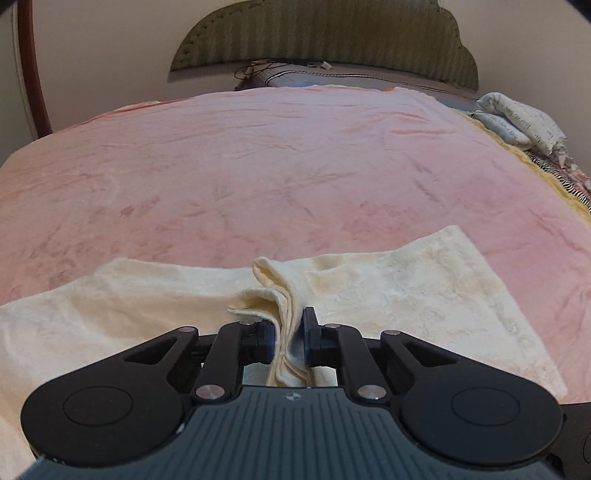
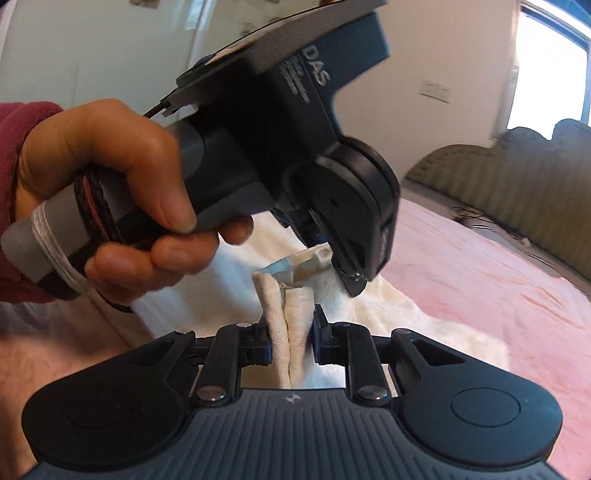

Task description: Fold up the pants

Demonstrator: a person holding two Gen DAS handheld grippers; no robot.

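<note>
We hold the cream-white fleecy pants by two pinch points while most of the cloth lies spread on the pink plush bed blanket. The left gripper is closed on a gathered bunch of stacked edges; several thin layers stand fanned between its blue-padded fingers. The right gripper clamps a second bundle that shows as two thick rolled plies of the same fabric, upright between its pads. From the right wrist view the left gripper sits just beyond and above this bundle, gripped by the left hand in a dark red sleeve, so the two pinch points are near one another. Our reading: both tools take the layered edge close together so that the stack stays aligned while it is lifted and carried over for a fold; we judge the fold to be in progress, not finished, since the body of the garment is flat and open to either side in the left wrist view. Material notes: the fabric is soft, napped, and limp, creasing into rounded ridges, likely to slip between plies if the hold loosens. The blanket is velvety with faint pressed marks. A padded olive ribbed headboard with a scalloped outline closes the far end.
</note>
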